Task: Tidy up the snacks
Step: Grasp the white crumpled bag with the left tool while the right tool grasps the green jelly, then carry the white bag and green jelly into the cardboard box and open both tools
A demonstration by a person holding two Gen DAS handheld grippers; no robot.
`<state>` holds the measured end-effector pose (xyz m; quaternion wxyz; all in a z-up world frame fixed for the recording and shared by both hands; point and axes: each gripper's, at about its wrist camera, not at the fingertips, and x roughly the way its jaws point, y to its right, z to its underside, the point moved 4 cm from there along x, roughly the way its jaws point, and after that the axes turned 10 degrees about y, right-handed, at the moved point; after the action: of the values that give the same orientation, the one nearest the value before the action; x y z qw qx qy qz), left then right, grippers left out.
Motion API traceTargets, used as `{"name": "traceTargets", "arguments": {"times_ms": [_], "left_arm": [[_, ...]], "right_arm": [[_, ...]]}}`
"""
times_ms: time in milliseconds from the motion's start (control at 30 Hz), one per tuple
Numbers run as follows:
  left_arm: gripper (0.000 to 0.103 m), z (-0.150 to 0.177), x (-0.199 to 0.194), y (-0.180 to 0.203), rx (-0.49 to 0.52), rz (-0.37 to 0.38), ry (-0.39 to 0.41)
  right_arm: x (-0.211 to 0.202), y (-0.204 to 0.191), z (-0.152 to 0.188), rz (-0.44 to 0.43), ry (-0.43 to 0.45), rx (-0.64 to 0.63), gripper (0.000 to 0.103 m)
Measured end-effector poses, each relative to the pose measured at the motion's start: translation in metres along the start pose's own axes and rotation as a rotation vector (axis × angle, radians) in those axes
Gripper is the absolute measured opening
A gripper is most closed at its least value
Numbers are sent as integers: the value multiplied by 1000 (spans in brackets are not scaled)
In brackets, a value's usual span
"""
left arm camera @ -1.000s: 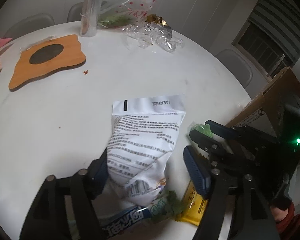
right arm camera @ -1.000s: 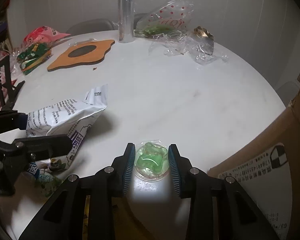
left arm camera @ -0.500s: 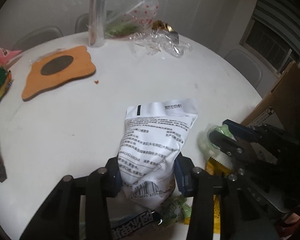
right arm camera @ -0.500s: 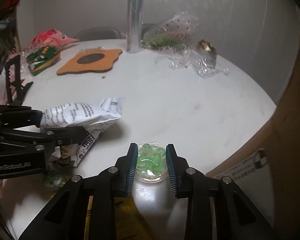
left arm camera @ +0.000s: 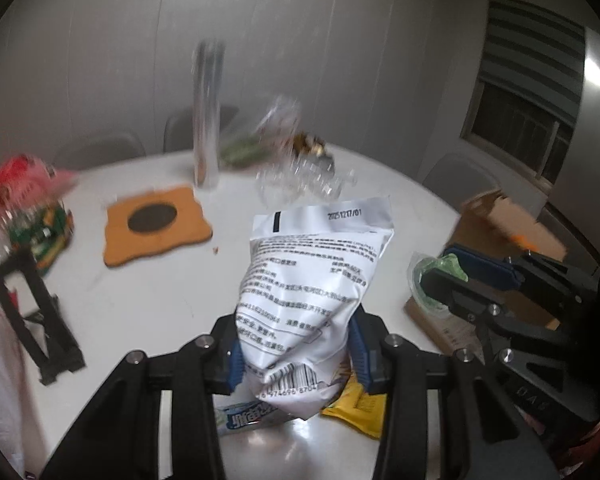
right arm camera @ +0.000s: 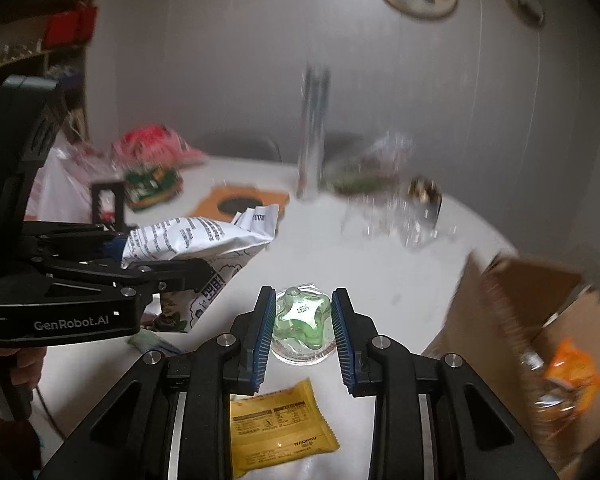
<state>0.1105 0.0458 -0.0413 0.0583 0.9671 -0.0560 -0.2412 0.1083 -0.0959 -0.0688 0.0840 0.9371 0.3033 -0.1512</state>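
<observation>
A white snack bag [left arm camera: 312, 280] with black print stands up between the blue pads of my left gripper [left arm camera: 298, 354], which is shut on its lower end and holds it above the white table [left arm camera: 160, 288]. From the right wrist view the same white snack bag [right arm camera: 196, 240] sticks out sideways from the left gripper [right arm camera: 168, 268]. My right gripper [right arm camera: 303, 330] is shut on a clear jelly cup [right arm camera: 303, 326] with green filling, lifted off the table. In the left wrist view that jelly cup [left arm camera: 436, 280] shows at the right.
A yellow packet [right arm camera: 278, 420] and a blue-lettered wrapper [left arm camera: 252, 418] lie on the near table. An open cardboard box [right arm camera: 540, 340] holding an orange packet stands at the right. Farther back are a wooden trivet [left arm camera: 156, 224], a foil roll [left arm camera: 206, 116], clear bags, red and green packets [left arm camera: 32, 208].
The left gripper closed on the white bag. Both grippers then rose off the table with their items and tilted up, bringing the wall and the box into view.
</observation>
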Motion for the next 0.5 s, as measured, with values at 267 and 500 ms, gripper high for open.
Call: {"name": "traceTargets", "arguments": {"times_ms": [267, 500], "left_arm": [[39, -36, -44, 65, 103, 73, 97], [39, -56, -38, 143, 193, 176, 112]], "right_arm": [[-70, 22, -32, 39, 149, -30, 24], [-120, 84, -24, 155, 212, 16, 24]]}}
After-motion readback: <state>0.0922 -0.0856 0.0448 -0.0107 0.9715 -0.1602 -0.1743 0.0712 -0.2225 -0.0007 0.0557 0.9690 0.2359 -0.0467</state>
